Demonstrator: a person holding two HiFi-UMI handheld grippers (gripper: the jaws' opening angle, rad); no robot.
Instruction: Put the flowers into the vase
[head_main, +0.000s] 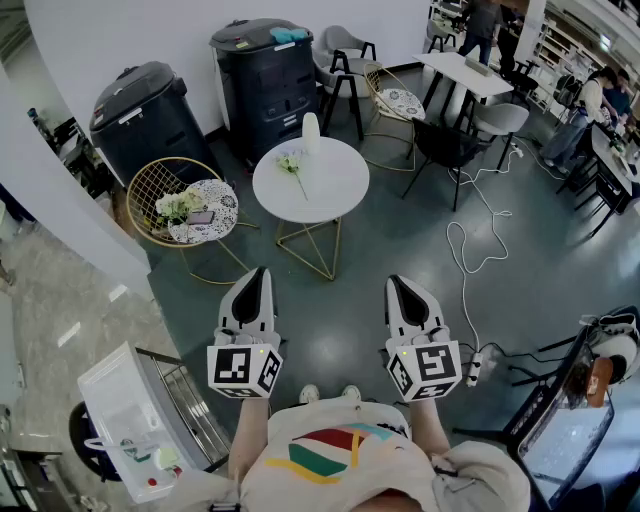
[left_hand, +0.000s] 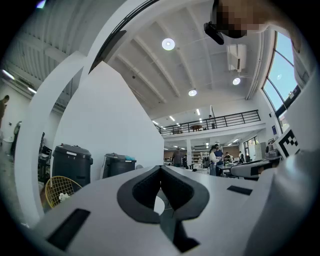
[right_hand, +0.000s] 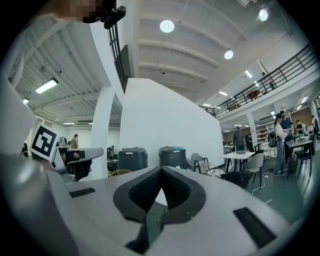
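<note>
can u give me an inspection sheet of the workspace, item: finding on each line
surface: round white table, mostly bare
job's things: white vase upright near the table's far edge; one flower lying on the table beside it; more flowers on the yellow wire chair left of the table
clutter: dark flat thing, perhaps a phone, on the chair beside those flowers
grippers: left gripper and right gripper short of the table, level, fingers shut, nothing held
cables: white cable looped on the floor right of the table, running toward a power strip
surroundings: dark bins by the wall, more chairs and tables, people at far right
</note>
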